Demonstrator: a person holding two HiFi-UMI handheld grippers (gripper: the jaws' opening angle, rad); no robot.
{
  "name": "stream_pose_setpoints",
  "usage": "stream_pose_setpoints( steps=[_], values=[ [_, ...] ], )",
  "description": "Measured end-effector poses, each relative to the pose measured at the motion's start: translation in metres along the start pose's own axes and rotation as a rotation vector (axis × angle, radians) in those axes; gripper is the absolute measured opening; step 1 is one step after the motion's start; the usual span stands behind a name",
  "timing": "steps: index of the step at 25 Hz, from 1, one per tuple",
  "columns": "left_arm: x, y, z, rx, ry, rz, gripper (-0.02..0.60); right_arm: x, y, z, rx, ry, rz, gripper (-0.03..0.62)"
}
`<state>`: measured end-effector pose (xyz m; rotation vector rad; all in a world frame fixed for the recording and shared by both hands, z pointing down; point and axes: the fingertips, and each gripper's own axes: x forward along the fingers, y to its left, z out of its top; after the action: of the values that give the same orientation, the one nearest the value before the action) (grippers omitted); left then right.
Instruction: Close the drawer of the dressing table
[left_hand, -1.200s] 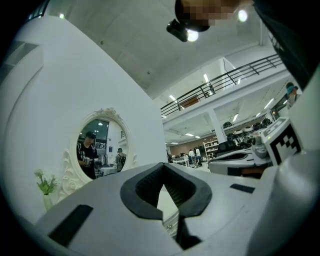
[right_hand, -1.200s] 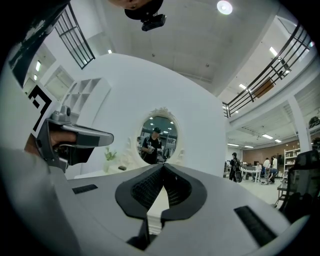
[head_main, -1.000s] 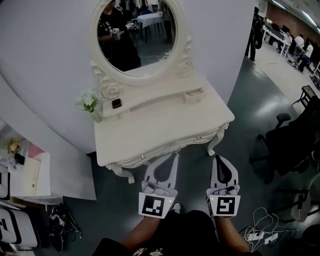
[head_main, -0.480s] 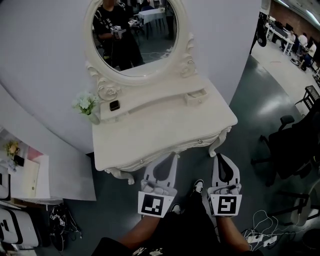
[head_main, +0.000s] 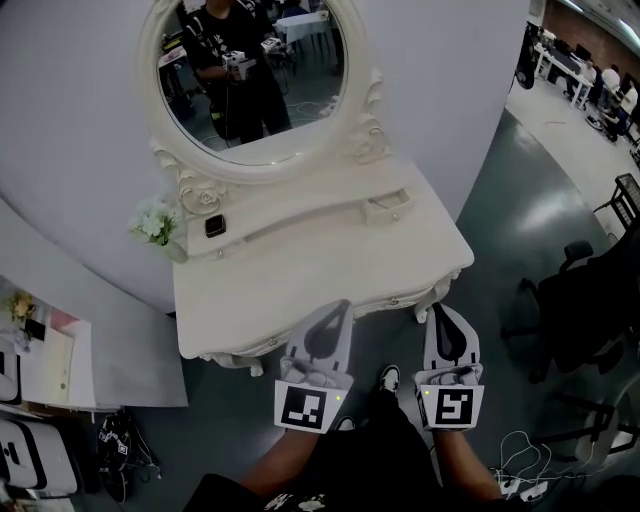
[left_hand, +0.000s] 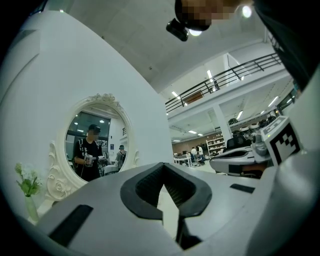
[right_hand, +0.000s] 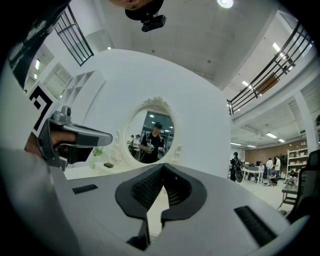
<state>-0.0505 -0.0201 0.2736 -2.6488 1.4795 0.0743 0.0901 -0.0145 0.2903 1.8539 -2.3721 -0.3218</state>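
Observation:
The white dressing table (head_main: 300, 270) with its oval mirror (head_main: 250, 80) stands against the curved wall. A small drawer (head_main: 388, 207) on its raised back shelf at the right juts out a little. My left gripper (head_main: 342, 304) is shut and empty, its tip over the table's front edge. To its right, my right gripper (head_main: 438, 309) is shut and empty, just off the front right corner. In the left gripper view the closed jaws (left_hand: 163, 170) point towards the mirror (left_hand: 95, 137). The right gripper (right_hand: 162, 170) faces the mirror (right_hand: 152, 135) too.
A vase of white flowers (head_main: 155, 222) and a small dark object (head_main: 214, 225) sit at the table's back left. A black office chair (head_main: 590, 300) stands at the right and a low shelf (head_main: 50, 360) at the left. Cables (head_main: 520, 470) lie on the floor.
Both grippers have moved forward towards the table, still shut. The left tip now overlaps the front edge, and the table sits nearer and lower in the head view.

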Motion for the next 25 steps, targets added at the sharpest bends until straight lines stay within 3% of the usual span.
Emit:
stream_pose_setpoints(
  steps=[10, 25],
  values=[
    [0.047, 0.013, -0.010, 0.004, 0.025, 0.013, 0.003, 0.046, -0.023, -0.013, 0.013, 0.021, 0.008, -0.002],
    [0.114, 0.028, -0.019, 0.002, 0.042, 0.088, 0.002, 0.119, -0.052, -0.026, 0.024, 0.012, 0.119, -0.002]
  ],
)
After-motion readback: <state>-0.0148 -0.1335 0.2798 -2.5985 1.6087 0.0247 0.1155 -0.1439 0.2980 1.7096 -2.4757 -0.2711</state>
